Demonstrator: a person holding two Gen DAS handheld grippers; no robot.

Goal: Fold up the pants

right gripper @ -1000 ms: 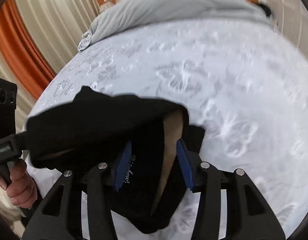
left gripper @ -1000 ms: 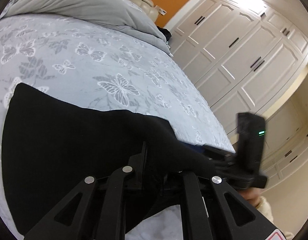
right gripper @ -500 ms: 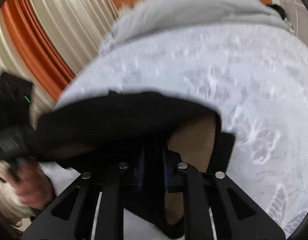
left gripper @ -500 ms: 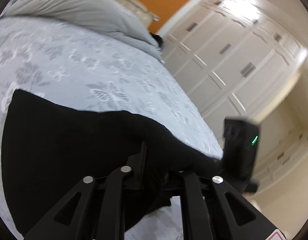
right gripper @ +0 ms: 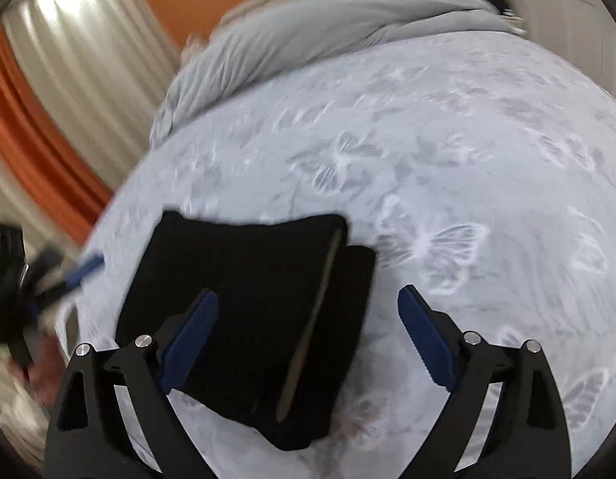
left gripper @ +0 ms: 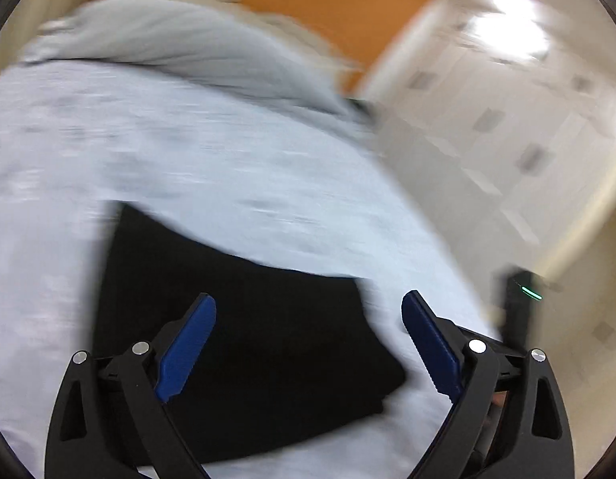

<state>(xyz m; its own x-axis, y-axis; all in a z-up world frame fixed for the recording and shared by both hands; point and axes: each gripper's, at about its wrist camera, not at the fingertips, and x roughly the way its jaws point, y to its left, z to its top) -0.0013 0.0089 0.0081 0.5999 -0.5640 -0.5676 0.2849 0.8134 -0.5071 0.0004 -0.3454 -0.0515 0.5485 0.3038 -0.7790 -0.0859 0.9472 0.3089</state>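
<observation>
While both pairs of tongs hang over the bed (right gripper: 487, 167), the black pants (right gripper: 244, 299) lie folded into a compact stack on the pale butterfly-print cover near its foot edge. The left tongs (left gripper: 309, 343) have just been opening and now stand wide, their blue pads spread apart with nothing pressed between them; the pants lie flat below them, and the right-hand pad sits over bare cover beside the stack. The right tongs (right gripper: 308, 335) have also just been opening and gape just as wide, empty, with the folded stack beneath their left finger and the gap between the two. In the right wrist view the upper layer of the stack sits a little askew on the lower one, and a thin tan strip of lining shows along the fold. A rumpled grey duvet (right gripper: 308, 36) is heaped at the head of the bed, against an orange wall (left gripper: 319, 4). White wardrobe doors (left gripper: 507, 127) run along one side, and pleated curtains (right gripper: 80, 80) in cream and orange hang on the other. The left wrist view is heavily blurred.
</observation>
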